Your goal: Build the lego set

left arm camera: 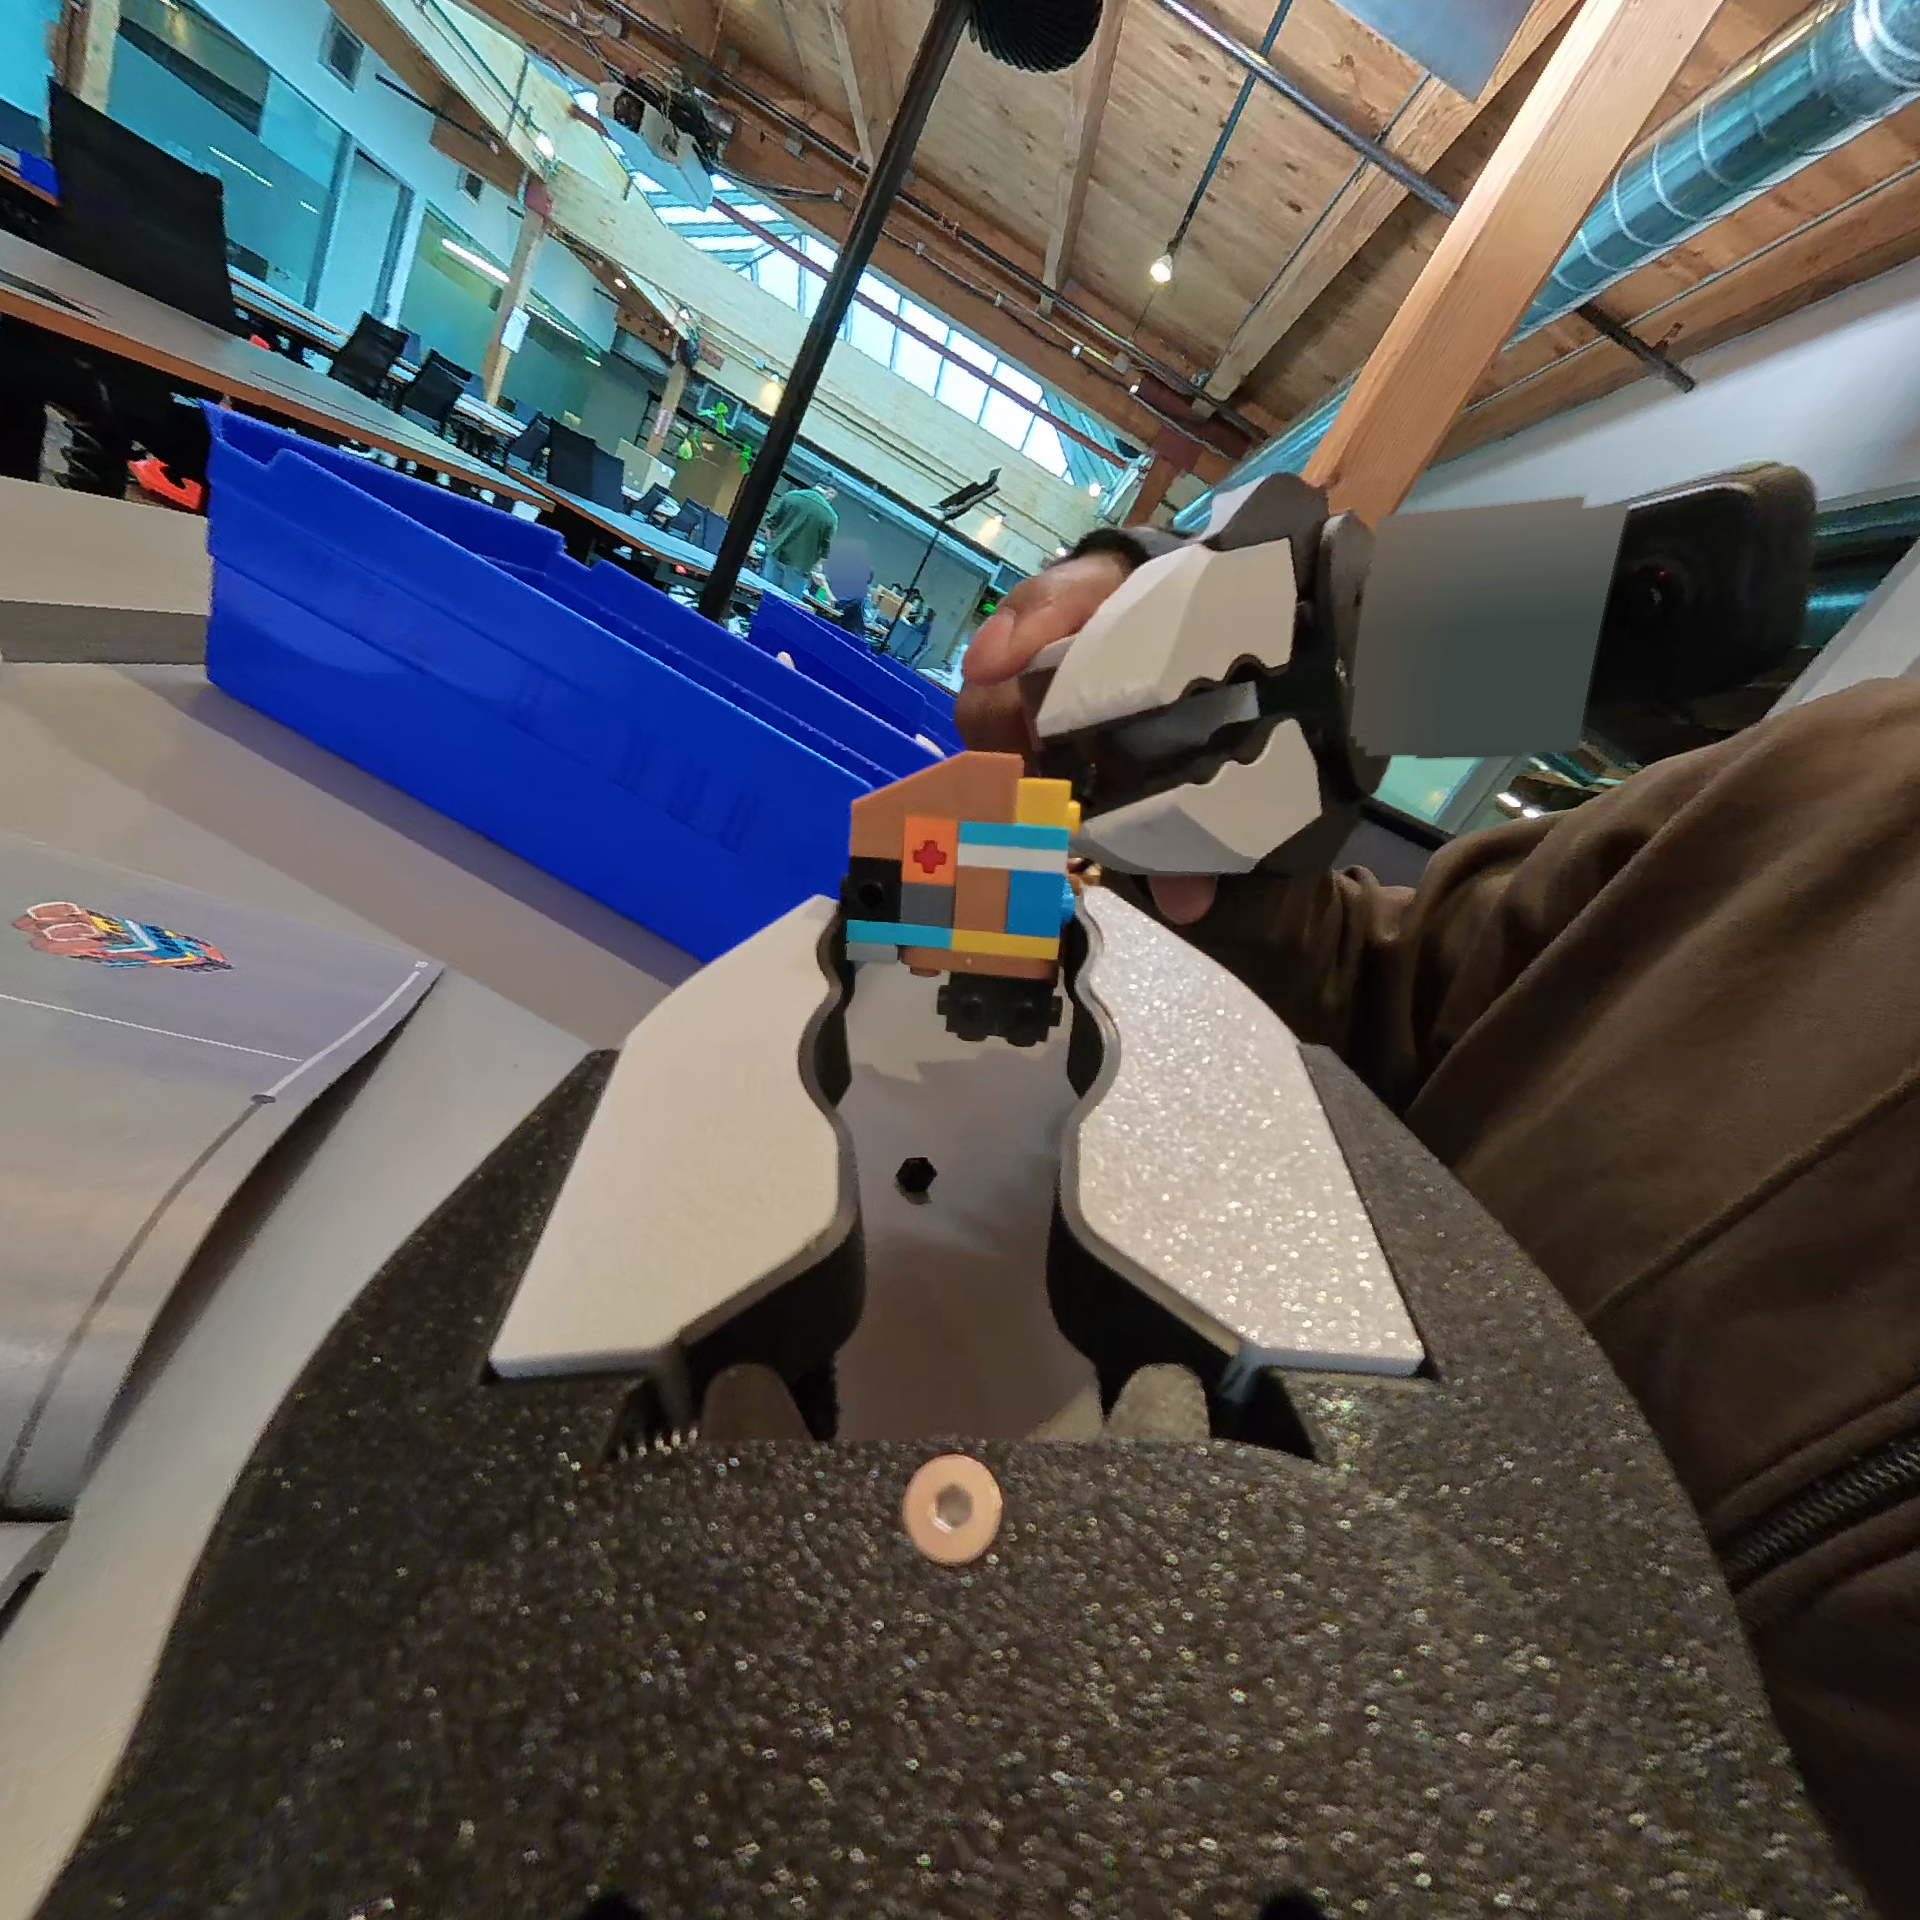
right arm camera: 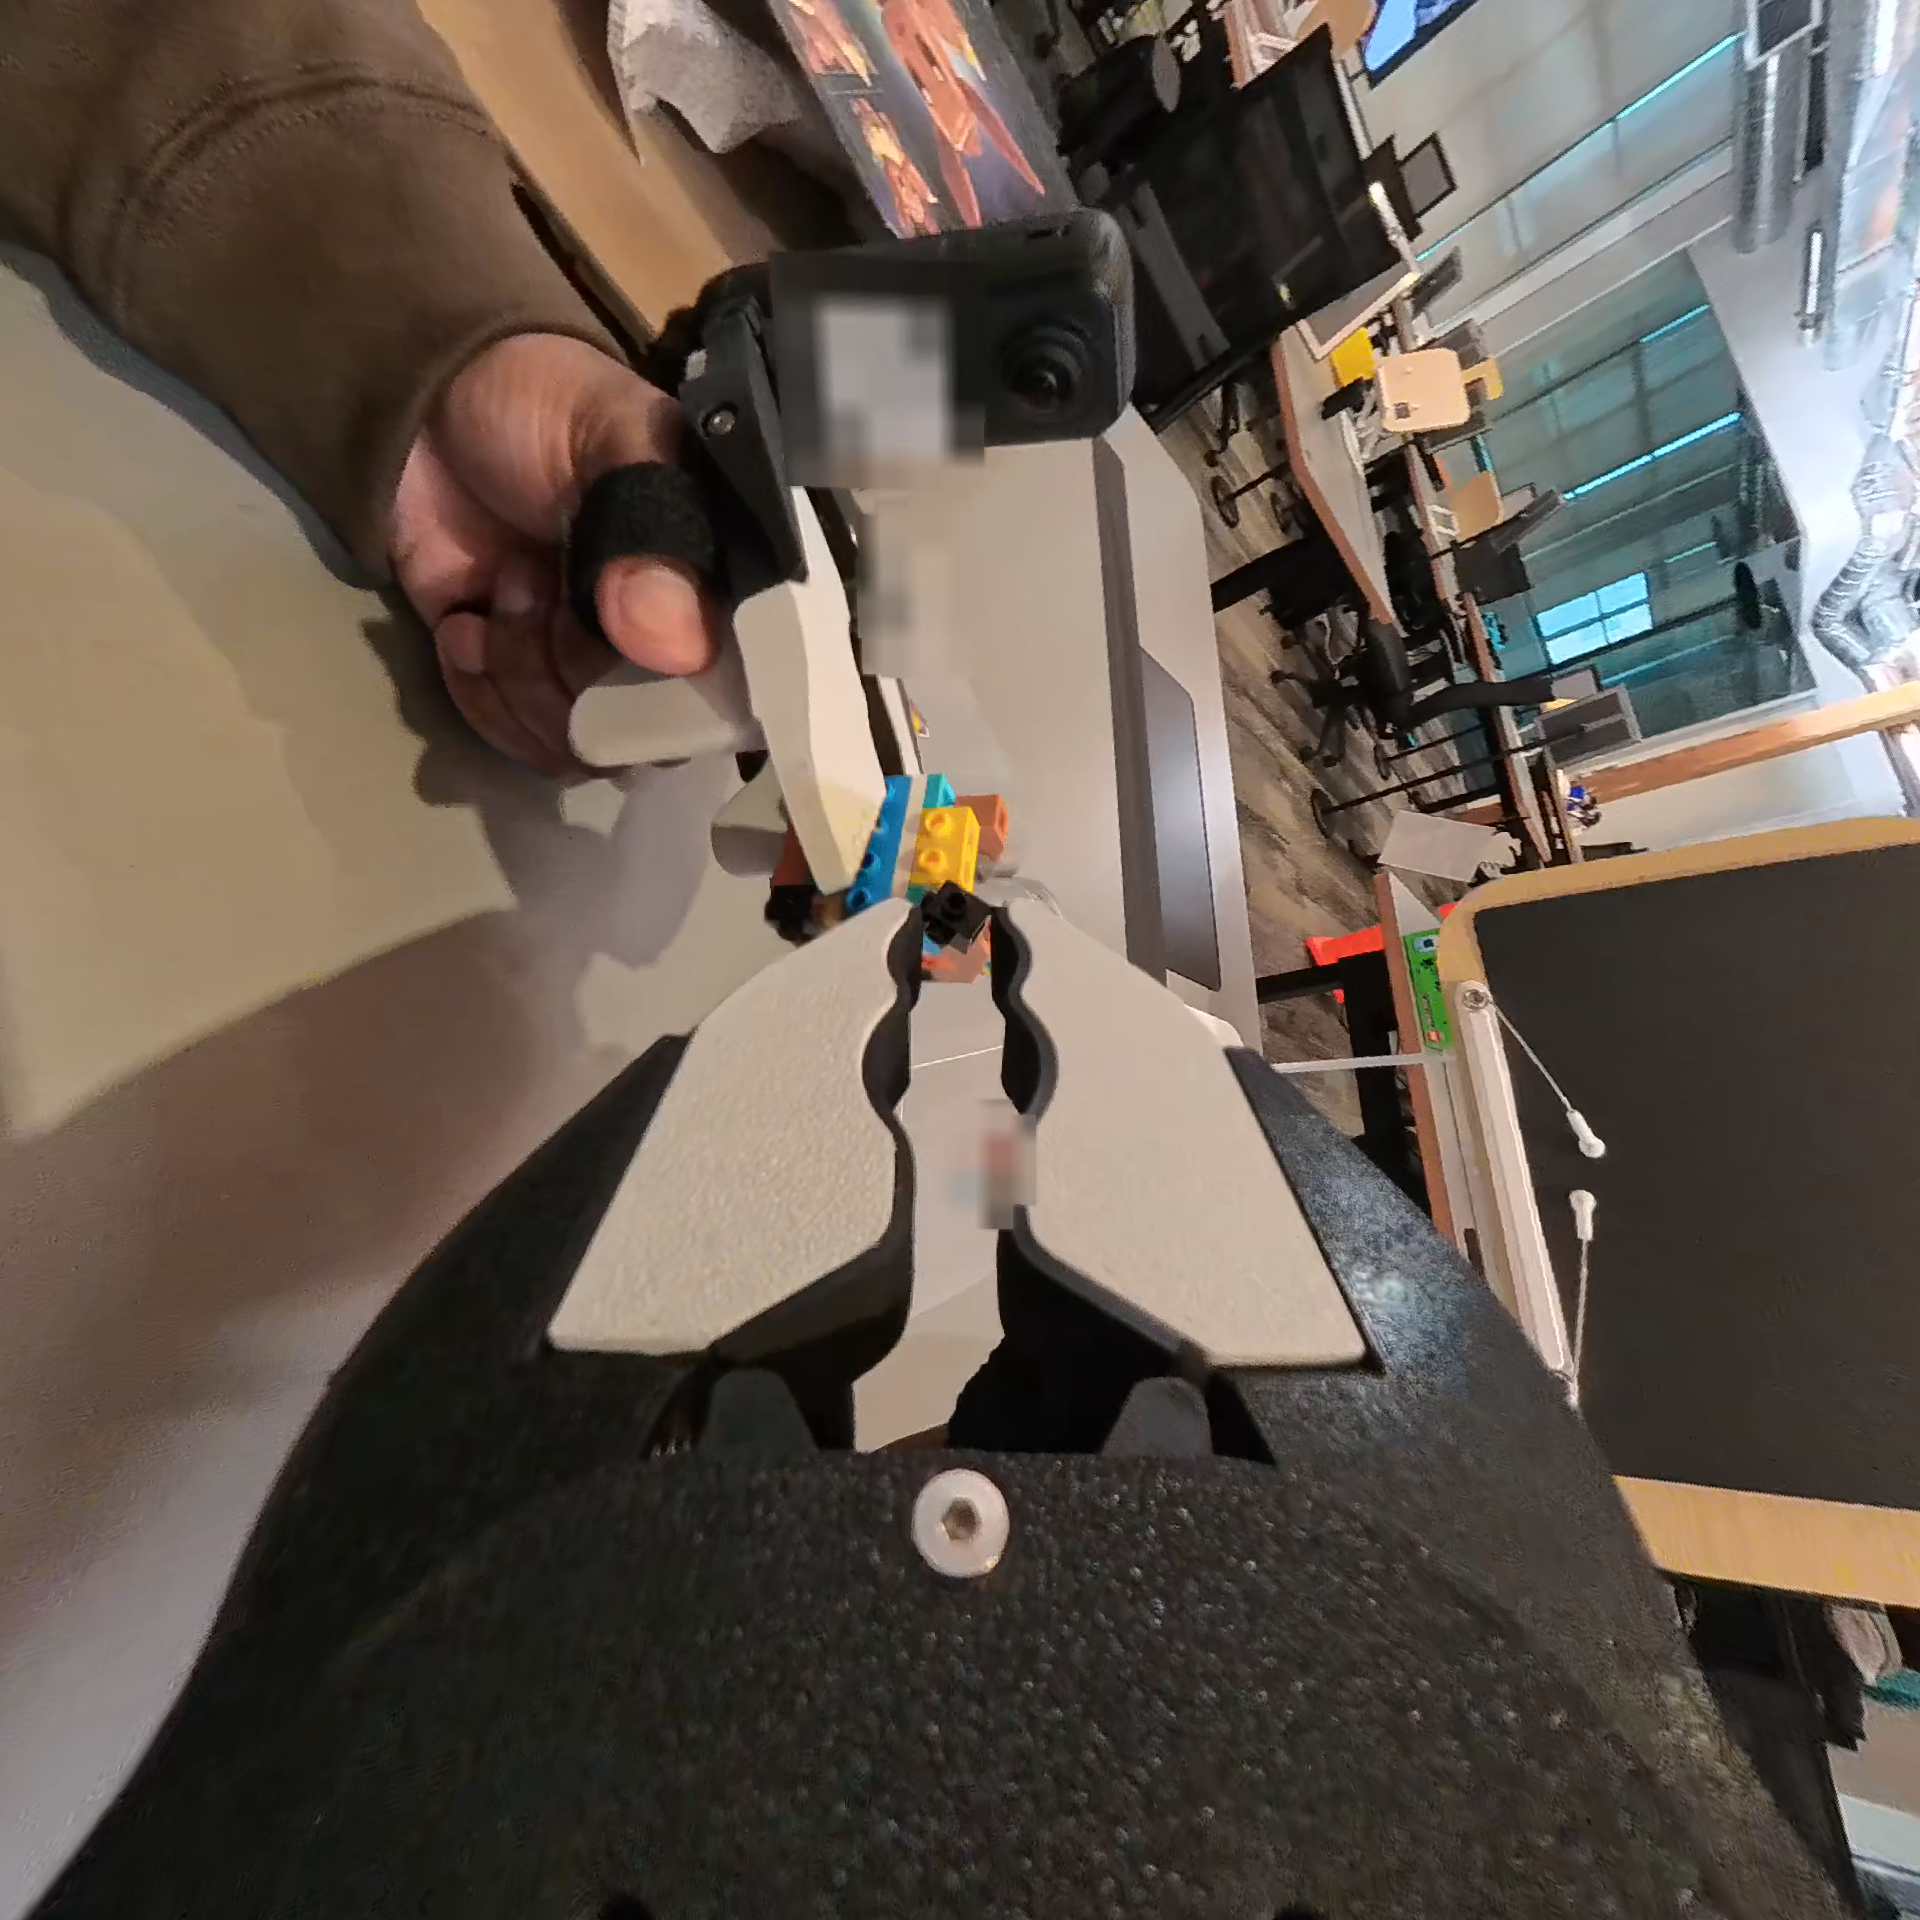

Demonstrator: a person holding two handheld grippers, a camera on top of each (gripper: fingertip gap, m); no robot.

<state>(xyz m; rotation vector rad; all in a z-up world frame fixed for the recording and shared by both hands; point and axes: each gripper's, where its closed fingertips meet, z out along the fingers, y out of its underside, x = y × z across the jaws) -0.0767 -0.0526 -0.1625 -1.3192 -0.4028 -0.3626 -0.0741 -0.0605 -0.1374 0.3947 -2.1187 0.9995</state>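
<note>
Slippage is my main worry here, because the small multicoloured brick assembly (left arm camera: 961, 883), brown, blue, yellow and orange plastic with black studded pieces hanging under it, is held up off the grey tabletop (left arm camera: 312, 790) and pinched only at the tips of my left gripper (left arm camera: 961, 940). Its grey wavy-edged fingers (left arm camera: 727, 1091) are clamped on the lower part of that assembly, one on each flank. My right gripper (right arm camera: 951, 920) comes at the assembly from its far right side, and in the right wrist view I see it closed on a tiny black studded brick (right arm camera: 954, 914) right against the assembly's yellow bricks (right arm camera: 940, 842); I judge I am pressing that piece on. If I push off-axis, the assembly could twist between the left tips, or the black pieces below it could pop loose and drop. The black brick is so small that it could squirt out sideways under too much squeeze. I cannot tell whether its studs are lined up with the mating face, so a hard push might seat it crooked. Behind the assembly stands a long blue plastic bin (left arm camera: 499, 665), and to its left lies the open instruction booklet (left arm camera: 166, 997); a dropped part could bounce towards either.
</note>
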